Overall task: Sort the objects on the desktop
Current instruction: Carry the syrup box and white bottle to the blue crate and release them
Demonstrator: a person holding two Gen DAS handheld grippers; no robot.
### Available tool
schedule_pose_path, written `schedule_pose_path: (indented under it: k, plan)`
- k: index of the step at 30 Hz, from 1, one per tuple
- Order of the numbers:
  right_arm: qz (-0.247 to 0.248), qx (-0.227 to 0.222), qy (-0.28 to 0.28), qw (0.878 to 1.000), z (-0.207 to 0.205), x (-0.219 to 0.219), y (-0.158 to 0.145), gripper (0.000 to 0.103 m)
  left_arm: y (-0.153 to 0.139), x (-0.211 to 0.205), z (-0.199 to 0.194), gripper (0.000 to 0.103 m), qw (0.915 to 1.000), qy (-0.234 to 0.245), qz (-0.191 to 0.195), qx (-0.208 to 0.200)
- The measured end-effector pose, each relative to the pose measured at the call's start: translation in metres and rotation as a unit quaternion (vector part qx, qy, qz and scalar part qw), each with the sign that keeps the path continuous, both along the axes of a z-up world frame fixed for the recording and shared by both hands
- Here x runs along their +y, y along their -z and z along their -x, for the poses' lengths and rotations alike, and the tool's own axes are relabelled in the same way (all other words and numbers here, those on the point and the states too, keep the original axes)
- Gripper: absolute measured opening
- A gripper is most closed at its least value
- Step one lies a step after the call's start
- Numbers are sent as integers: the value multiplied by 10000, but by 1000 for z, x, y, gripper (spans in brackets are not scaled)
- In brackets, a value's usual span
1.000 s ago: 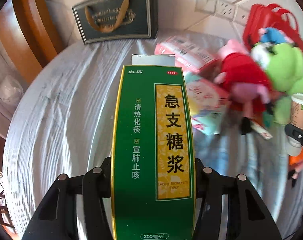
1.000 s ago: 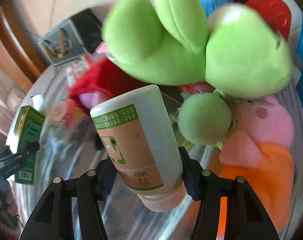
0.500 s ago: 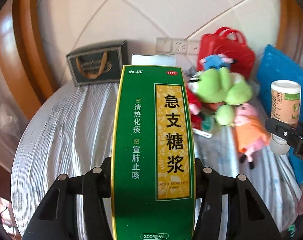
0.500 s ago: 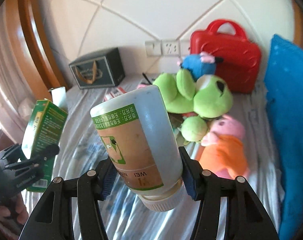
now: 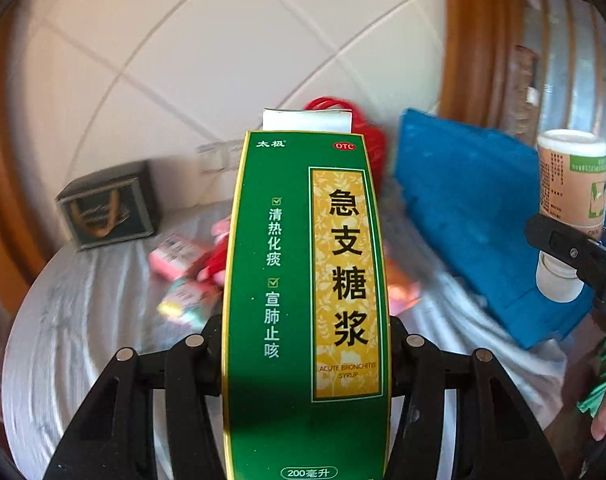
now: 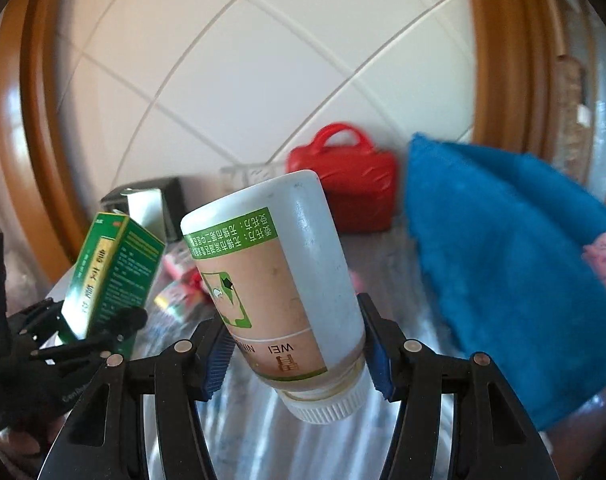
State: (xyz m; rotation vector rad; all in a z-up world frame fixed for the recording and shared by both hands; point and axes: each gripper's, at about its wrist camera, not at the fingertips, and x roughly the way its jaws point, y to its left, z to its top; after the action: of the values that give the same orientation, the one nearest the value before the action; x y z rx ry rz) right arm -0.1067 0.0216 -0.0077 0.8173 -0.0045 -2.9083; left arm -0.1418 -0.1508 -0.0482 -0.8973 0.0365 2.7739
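Both grippers are loaded, lifted clear of the table.

The left gripper (image 5: 307, 344) pinches a green medicine box (image 5: 307, 280) upright between its pads; the right gripper (image 6: 295, 344) clamps a white bottle (image 6: 279, 280) upside down, cap toward the camera, tilted. Below lie pink packets (image 5: 175, 256) on the grey table (image 5: 83, 320), near a blue cushion (image 6: 503, 280) and red bag (image 6: 351, 188). The bottle's round, slanted body could slip from the pads, or the two loads could knock together if brought close.
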Motion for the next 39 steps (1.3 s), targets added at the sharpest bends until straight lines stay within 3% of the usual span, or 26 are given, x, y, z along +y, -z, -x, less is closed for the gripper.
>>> schedule_pose_path:
  k: [5, 9, 15, 20, 25, 32, 34, 35, 36, 37, 39]
  plan:
    - [71, 438, 338, 9984, -12, 71, -27, 57, -27, 79, 6, 53, 9990, 331, -96, 299]
    - [104, 765, 610, 9952, -13, 153, -51, 57, -53, 155, 15, 53, 9968, 532, -190, 570]
    - [186, 783, 1056, 9911, -4, 275, -61, 57, -91, 288, 19, 53, 9908, 970, -432, 834]
    - [214, 779, 1289, 9884, -7, 340, -67, 57, -99, 365, 18, 53, 9875, 1303, -277, 848]
    - [246, 730, 1454, 9864, -11, 379, -62, 57, -95, 405, 18, 53, 9870, 1493, -71, 591]
    - [93, 572, 1646, 9847, 9, 401, -50, 57, -95, 411, 26, 54, 9880, 1444, 63, 543]
    - [19, 531, 1752, 9831, 15, 406, -47, 58, -92, 414, 28, 61, 9879, 1502, 27, 393]
    - [26, 547, 1833, 9815, 15, 408, -46, 68, -92, 413, 28, 67, 9881, 1498, 20, 347]
    - [41, 557, 1888, 9804, 17, 412, -47, 79, -91, 413, 27, 79, 9881, 1506, 2, 327]
    - [58, 588, 1954, 9789, 17, 414, -47, 103, -91, 411, 26, 85, 9879, 1517, -37, 331]
    - [65, 649, 2064, 9763, 10, 416, -50, 103, -91, 406, 22, 89, 9879, 1501, -77, 383]
